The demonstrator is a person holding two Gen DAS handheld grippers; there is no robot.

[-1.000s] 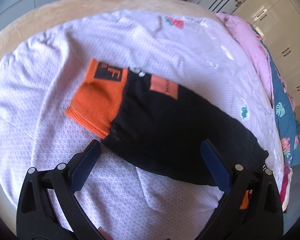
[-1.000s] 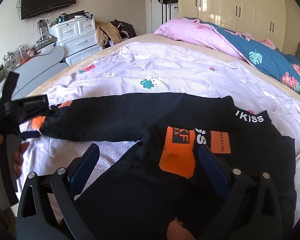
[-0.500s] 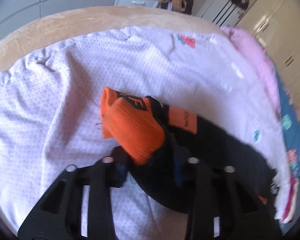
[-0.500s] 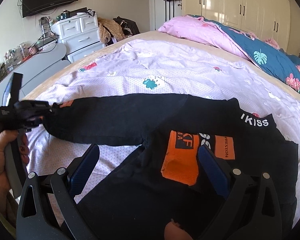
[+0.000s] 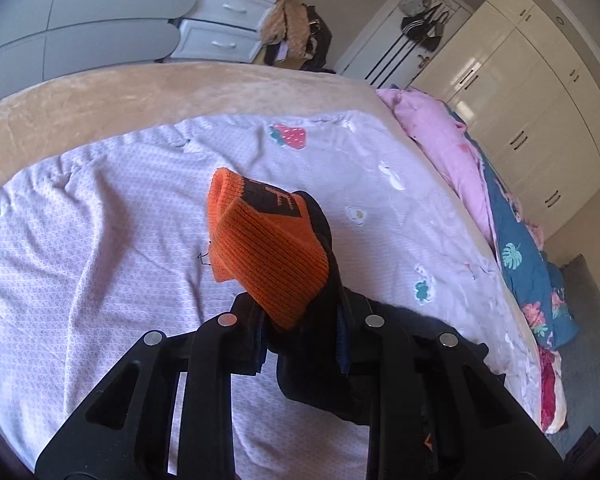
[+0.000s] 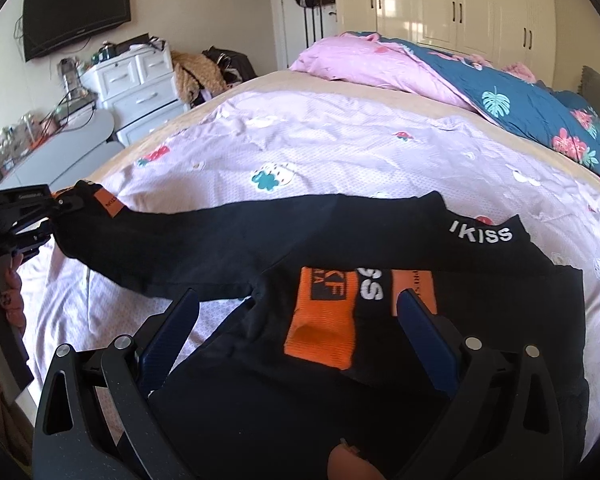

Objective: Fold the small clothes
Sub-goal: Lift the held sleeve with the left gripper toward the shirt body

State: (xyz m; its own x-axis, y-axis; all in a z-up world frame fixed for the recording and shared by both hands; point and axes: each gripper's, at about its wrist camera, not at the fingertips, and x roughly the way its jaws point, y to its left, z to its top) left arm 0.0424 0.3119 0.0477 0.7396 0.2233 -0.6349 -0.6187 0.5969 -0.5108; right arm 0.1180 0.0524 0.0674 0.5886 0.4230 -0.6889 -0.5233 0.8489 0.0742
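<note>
Small black trousers (image 6: 340, 240) with an "IKISS" waistband lie on the lilac sheet. One leg is folded over the body, its orange cuff (image 6: 320, 320) between the wide-apart fingers of my open right gripper (image 6: 296, 304), which hovers just above it. The other leg stretches left to my left gripper (image 6: 60, 204). In the left wrist view, the left gripper (image 5: 300, 332) is closing on this leg's end, pads pressing the black cloth. Its orange cuff (image 5: 268, 248) sticks up past the tips, lifted off the sheet.
The lilac printed sheet (image 6: 340, 140) covers the bed. A pink and blue floral quilt (image 6: 480, 80) is heaped at the far right. White drawers (image 6: 140, 88) and a grey desk stand beyond the bed's left side. A hand (image 6: 4, 292) holds the left gripper.
My left gripper went from wide open above the flat cuff to shut on that leg end and has raised it off the sheet. The right gripper stayed open, shifting slightly.
</note>
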